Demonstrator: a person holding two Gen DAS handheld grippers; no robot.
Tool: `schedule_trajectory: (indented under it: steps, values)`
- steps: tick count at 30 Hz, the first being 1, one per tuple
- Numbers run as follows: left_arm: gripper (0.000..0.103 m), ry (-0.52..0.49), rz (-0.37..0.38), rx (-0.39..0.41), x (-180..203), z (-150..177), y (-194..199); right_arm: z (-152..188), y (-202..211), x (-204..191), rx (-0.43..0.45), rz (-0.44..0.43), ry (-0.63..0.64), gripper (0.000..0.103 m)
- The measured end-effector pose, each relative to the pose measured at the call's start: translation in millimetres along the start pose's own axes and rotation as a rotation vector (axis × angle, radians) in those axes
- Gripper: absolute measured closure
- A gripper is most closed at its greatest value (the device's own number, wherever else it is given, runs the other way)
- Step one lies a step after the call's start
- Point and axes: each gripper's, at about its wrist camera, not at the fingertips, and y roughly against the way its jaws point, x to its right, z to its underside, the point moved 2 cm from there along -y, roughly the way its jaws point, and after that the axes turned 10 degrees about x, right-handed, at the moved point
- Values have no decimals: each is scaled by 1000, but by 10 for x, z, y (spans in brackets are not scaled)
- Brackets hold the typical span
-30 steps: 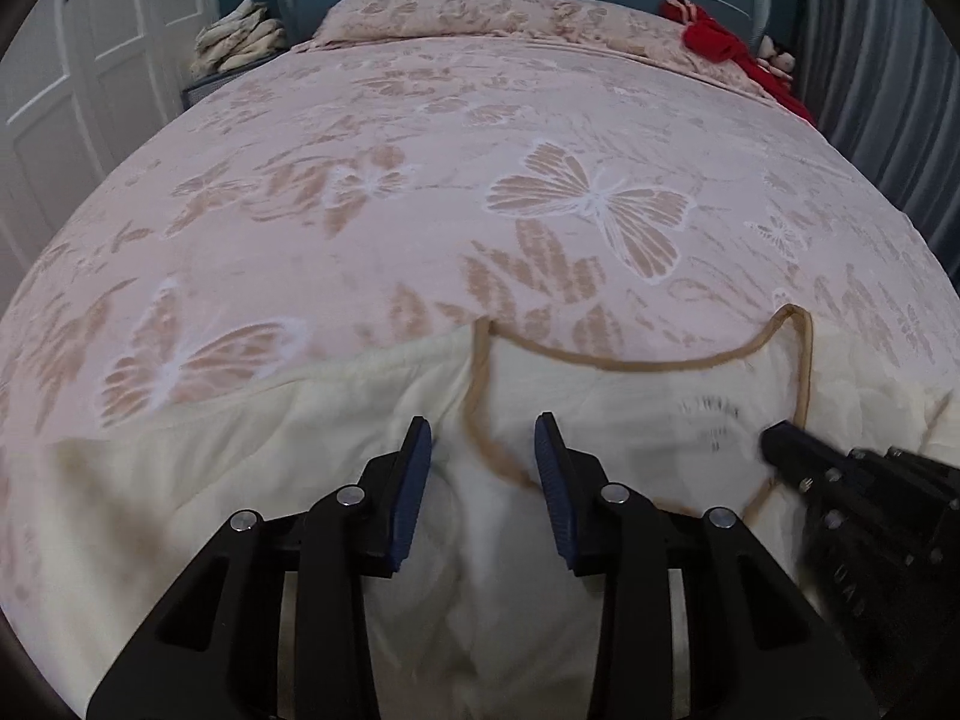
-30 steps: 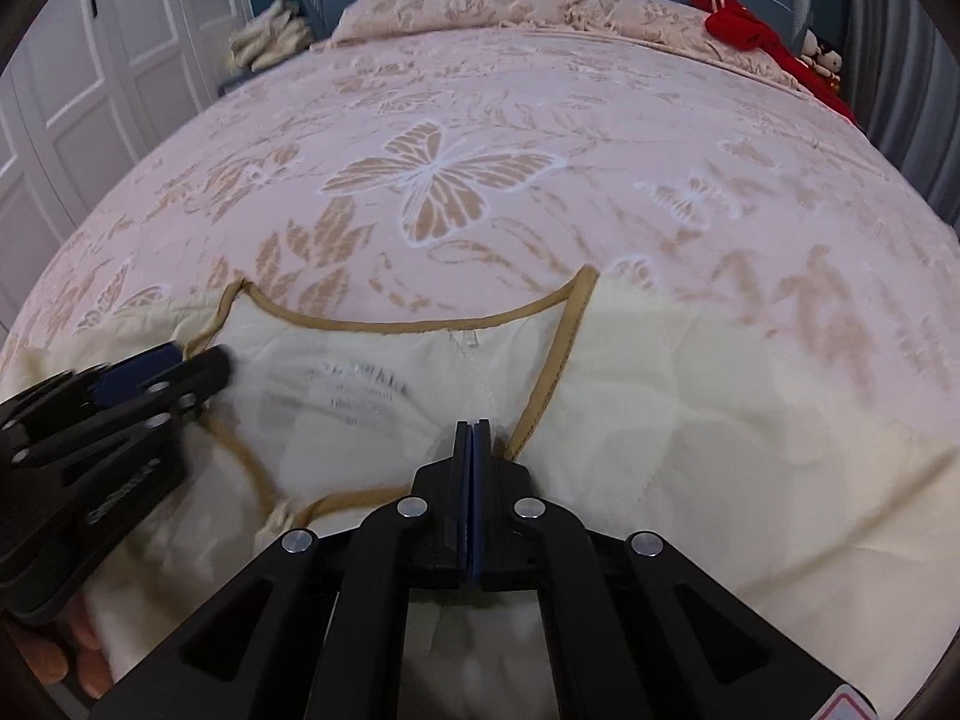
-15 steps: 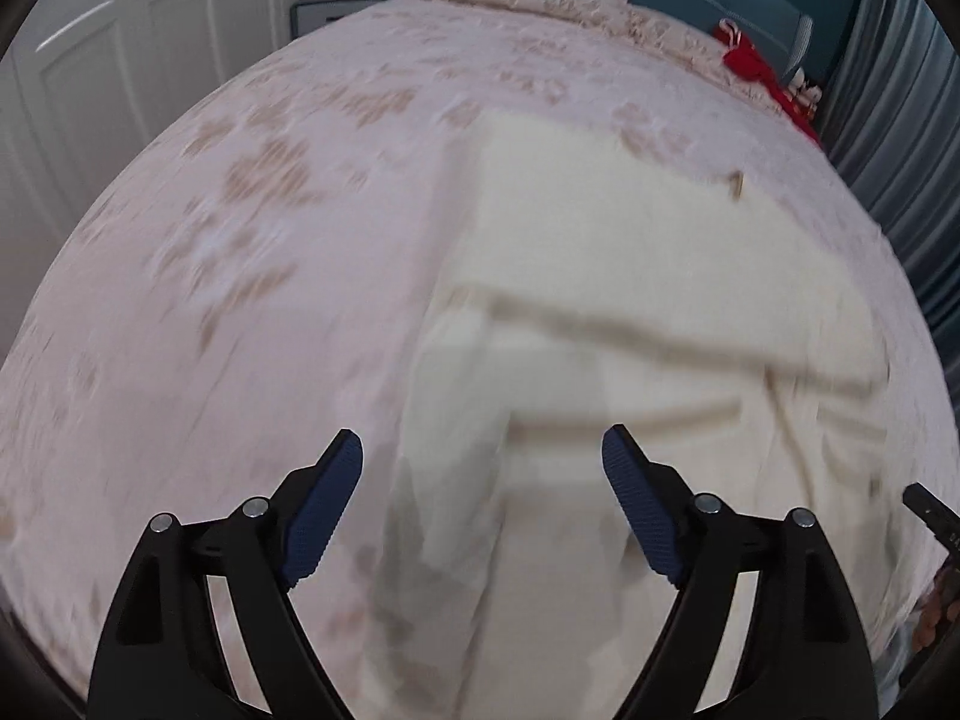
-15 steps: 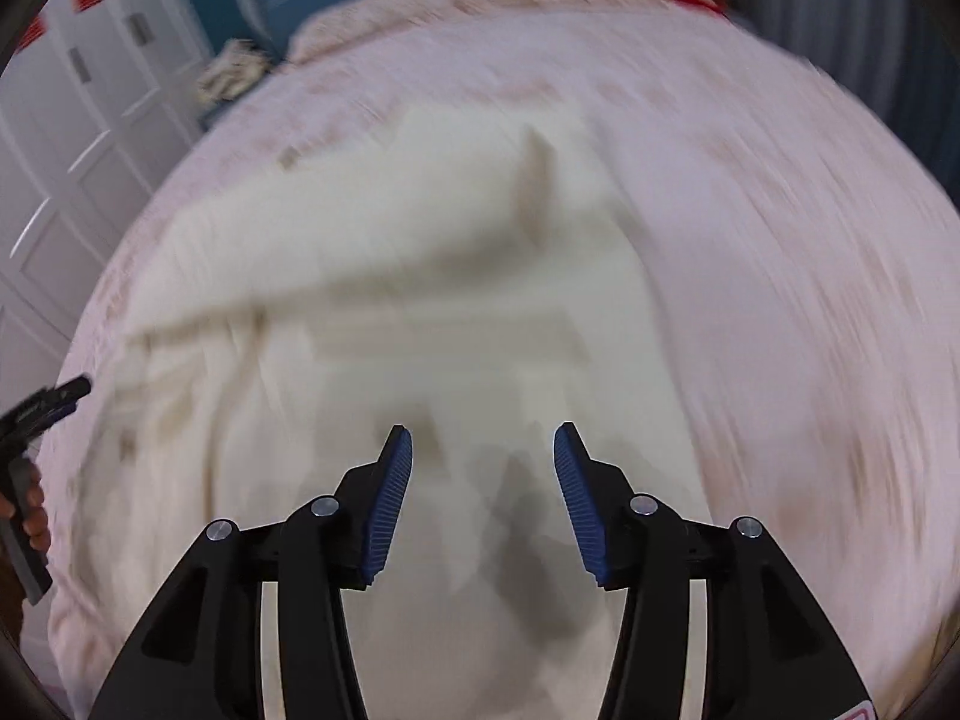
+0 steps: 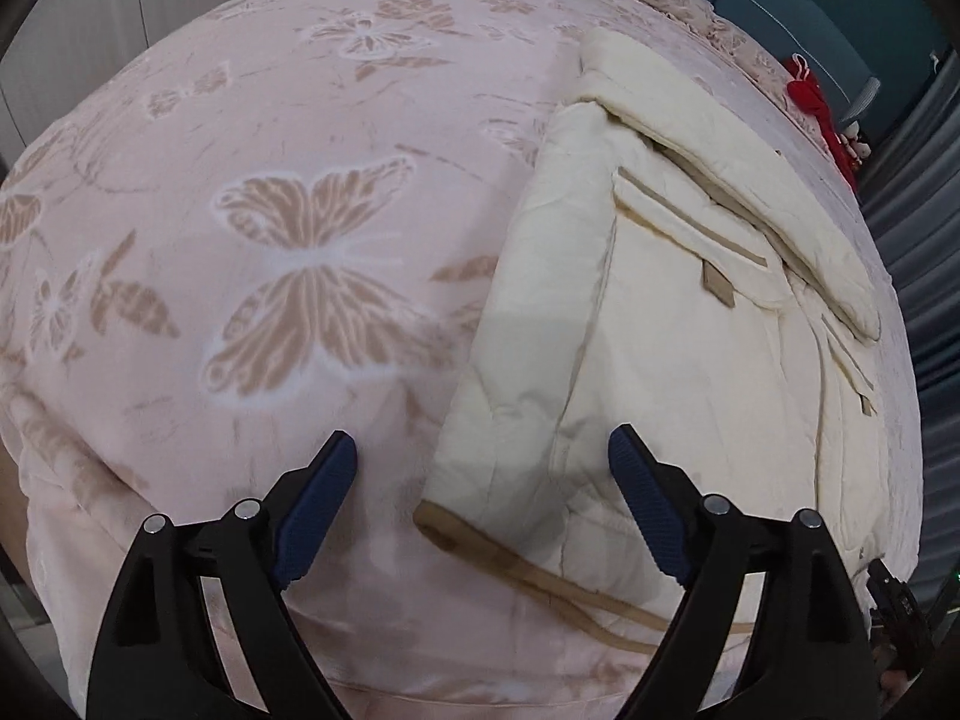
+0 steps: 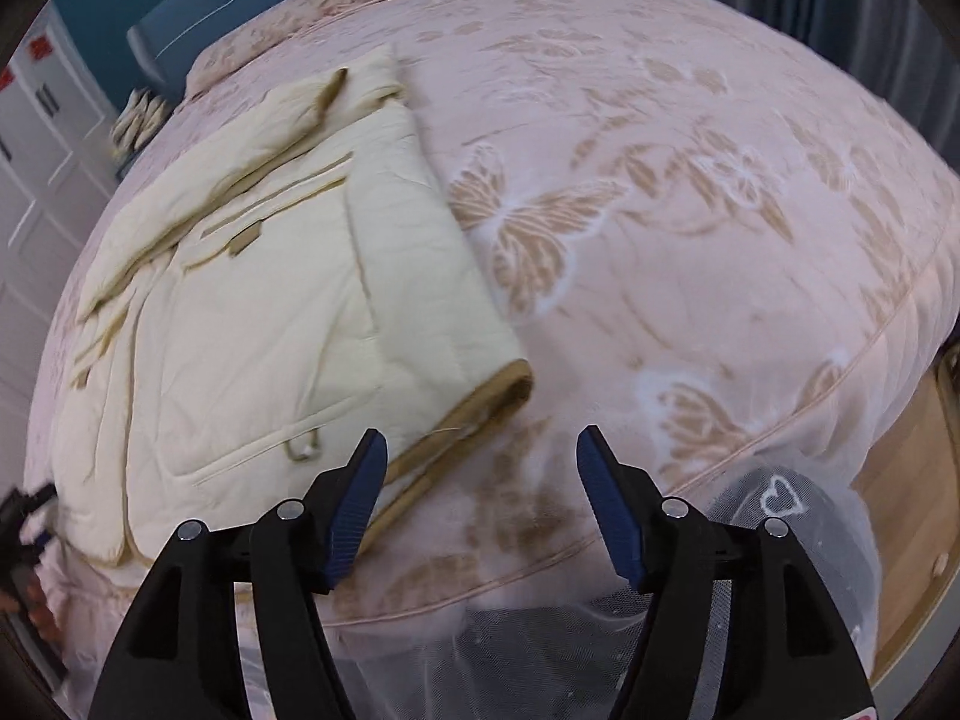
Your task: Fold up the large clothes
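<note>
A cream quilted jacket (image 5: pixel 678 324) (image 6: pixel 258 312) lies folded flat on the pink butterfly bedspread (image 5: pixel 288 252) (image 6: pixel 690 228), a sleeve laid across its far end. My left gripper (image 5: pixel 483 471) hovers over the jacket's near left tan-trimmed corner (image 5: pixel 438 522). Its jaws are opening; the corner lies loose between them, and the pads do not touch it. My right gripper (image 6: pixel 483 450) is also opening, over bare bedspread just right of the near right corner (image 6: pixel 504 390). Nothing is held.
A red item (image 5: pixel 822 114) lies by the pillows near the blue headboard (image 6: pixel 198 18). White wardrobe doors (image 6: pixel 36 192) stand to the left. White netting (image 6: pixel 792 546) and wooden floor (image 6: pixel 912 510) show past the bed's near edge.
The right gripper, shut at the tan-trimmed neckline a second ago, has opened; the left has opened wider. Both have swung apart to the jacket's two near corners, and the jacket lies released.
</note>
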Motion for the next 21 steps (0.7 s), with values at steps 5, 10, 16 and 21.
schedule_trajectory:
  steps: [5,10,16,21]
  values:
    - [25,2,44,-19,52,78,-12,-1,-163,33,-45,-84,-118,37]
    - [81,24,133,-48,152,97,65,-20,-202,-92,-47,-170,-193,84]
    - [97,-6,172,7,211,-4,416,-174,136,-308,-8,-197,-67,98]
    - [100,-60,197,56,218,-32,825,-268,562,-360,-14,-227,104,100]
